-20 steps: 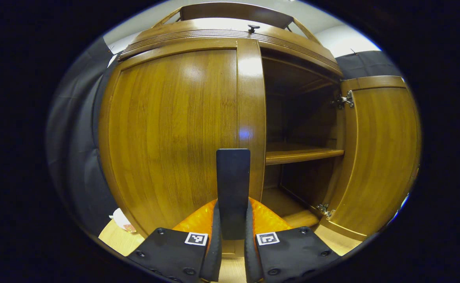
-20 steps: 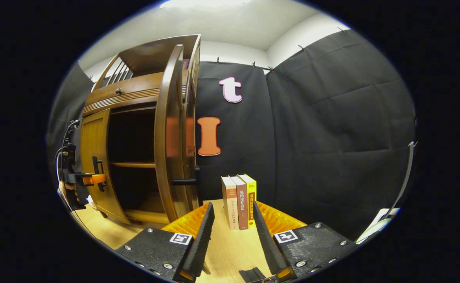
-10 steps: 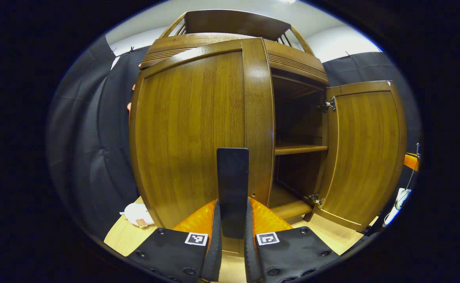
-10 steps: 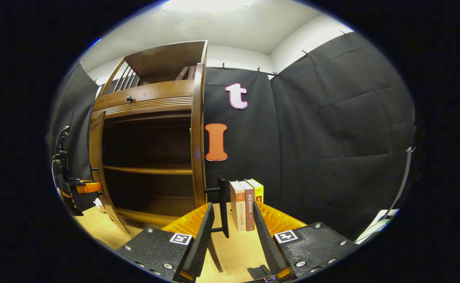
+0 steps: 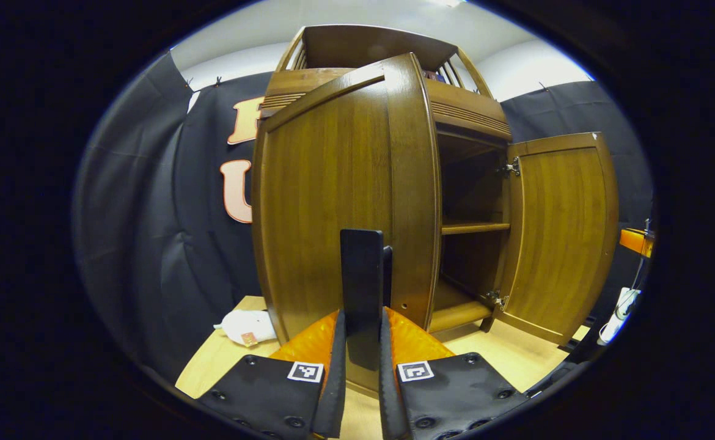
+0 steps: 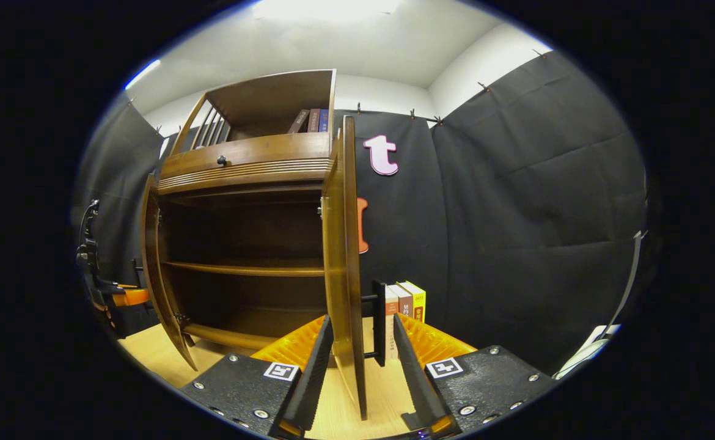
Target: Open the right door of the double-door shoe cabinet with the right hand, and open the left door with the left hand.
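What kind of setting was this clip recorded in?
Probably a staged recording booth, not a home: black cloth walls surround a brown wooden double-door cabinet standing on a light wooden tabletop, with upright books beside it.

The right door (image 6: pixel 344 256) is standing edge-on between the right claw's (image 6: pixel 360 360) fingers, blocking passage straight ahead. Books (image 6: pixel 405 305) are crowding the surface (image 6: pixel 150 351) just beyond it. The cabinet's shelf (image 6: pixel 241 267) is lying open, with free room between both doors.

Upright books (image 6: pixel 405 318) on wooden floor (image 6: pixel 150 351), white, possibly plush, toy (image 5: pixel 247 326)
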Available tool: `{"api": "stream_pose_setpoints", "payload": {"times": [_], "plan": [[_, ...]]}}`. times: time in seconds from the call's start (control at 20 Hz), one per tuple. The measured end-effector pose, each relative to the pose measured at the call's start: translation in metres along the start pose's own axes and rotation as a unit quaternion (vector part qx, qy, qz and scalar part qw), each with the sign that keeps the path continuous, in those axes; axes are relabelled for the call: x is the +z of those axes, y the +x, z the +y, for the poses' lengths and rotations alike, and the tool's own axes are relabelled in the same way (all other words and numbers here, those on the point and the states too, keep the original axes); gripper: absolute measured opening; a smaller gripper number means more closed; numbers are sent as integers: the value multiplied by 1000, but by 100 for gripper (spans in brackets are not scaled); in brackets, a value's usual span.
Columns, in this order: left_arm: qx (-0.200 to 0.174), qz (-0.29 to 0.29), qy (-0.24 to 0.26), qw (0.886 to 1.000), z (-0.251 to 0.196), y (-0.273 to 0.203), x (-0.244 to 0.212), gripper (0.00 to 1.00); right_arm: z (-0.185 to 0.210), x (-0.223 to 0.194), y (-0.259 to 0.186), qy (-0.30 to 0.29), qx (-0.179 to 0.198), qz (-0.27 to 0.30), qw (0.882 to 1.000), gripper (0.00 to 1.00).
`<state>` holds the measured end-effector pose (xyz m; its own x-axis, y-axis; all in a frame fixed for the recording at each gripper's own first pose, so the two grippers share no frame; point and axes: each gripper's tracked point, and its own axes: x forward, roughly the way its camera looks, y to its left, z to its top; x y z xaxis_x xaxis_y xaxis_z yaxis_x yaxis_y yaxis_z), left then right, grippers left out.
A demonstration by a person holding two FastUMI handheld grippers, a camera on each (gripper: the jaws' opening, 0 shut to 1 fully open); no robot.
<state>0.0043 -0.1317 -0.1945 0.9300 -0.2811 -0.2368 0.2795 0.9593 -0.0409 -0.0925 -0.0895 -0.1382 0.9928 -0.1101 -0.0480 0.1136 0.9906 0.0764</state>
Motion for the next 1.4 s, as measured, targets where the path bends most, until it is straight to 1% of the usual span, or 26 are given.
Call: {"api": "stream_pose_setpoints", "payload": {"times": [0.05, 0.1, 0.15, 0.2, 0.25, 0.3, 0.35, 0.4, 0.45, 0.55, 0.6, 0.65, 0.7, 0.75, 1.15, 1.4], "plan": [[6, 1, 2, 1000, 6, -7, 0, 28, 4, 0, 0, 1, 2, 0, 1000, 67], [11, 1, 5, 1000, 15, -12, -1, 27, 8, -1, -1, 3, 5, 0, 1000, 62], [19, 3, 3, 1000, 24, -18, 0, 27, 12, -2, 0, 5, 8, 1, 1000, 62], [21, 1, 3, 1000, 31, -20, 0, 20, 16, -2, -1, 7, 11, 1, 1000, 62], [24, 2, 0, 1000, 36, -24, -1, 17, 21, -2, -1, 9, 14, 1, 1000, 62], [29, 1, -1, 1000, 43, -27, 0, 17, 24, -3, -1, 10, 16, 2, 1000, 64], [37, 3, 1, 999, 50, -32, 0, 20, 29, -4, 0, 10, 19, 3, 1000, 67], [58, 4, 2, 998, 62, -37, 1, 20, 34, -3, 0, 10, 23, 3, 1000, 67], [70, -1, 5, 998, 73, -39, 3, 16, 39, -3, 0, 9, 26, 2, 1000, 67], [72, -1, 4, 997, 85, -47, 1, 9, 48, -3, 1, 10, 32, 2, 999, 67], [72, 2, 2, 997, 92, -48, 0, 13, 53, -2, 1, 11, 35, 2, 999, 67], [73, 1, 1, 997, 97, -51, 1, 9, 58, -2, 2, 12, 37, 2, 999, 67], [80, 2, -6, 997, 104, -52, 0, 12, 63, -2, 2, 12, 40, 1, 999, 67], [80, 2, -4, 997, 110, -56, 1, 6, 67, -2, 2, 11, 42, 1, 999, 67], [77, 0, 1, 997, 137, -65, 1, 7, 93, -7, 7, 15, 50, 9, 999, 67], [84, -1, -2, 996, 155, -73, -1, 6, 110, -7, 12, 19, 57, 10, 998, 67]]}}
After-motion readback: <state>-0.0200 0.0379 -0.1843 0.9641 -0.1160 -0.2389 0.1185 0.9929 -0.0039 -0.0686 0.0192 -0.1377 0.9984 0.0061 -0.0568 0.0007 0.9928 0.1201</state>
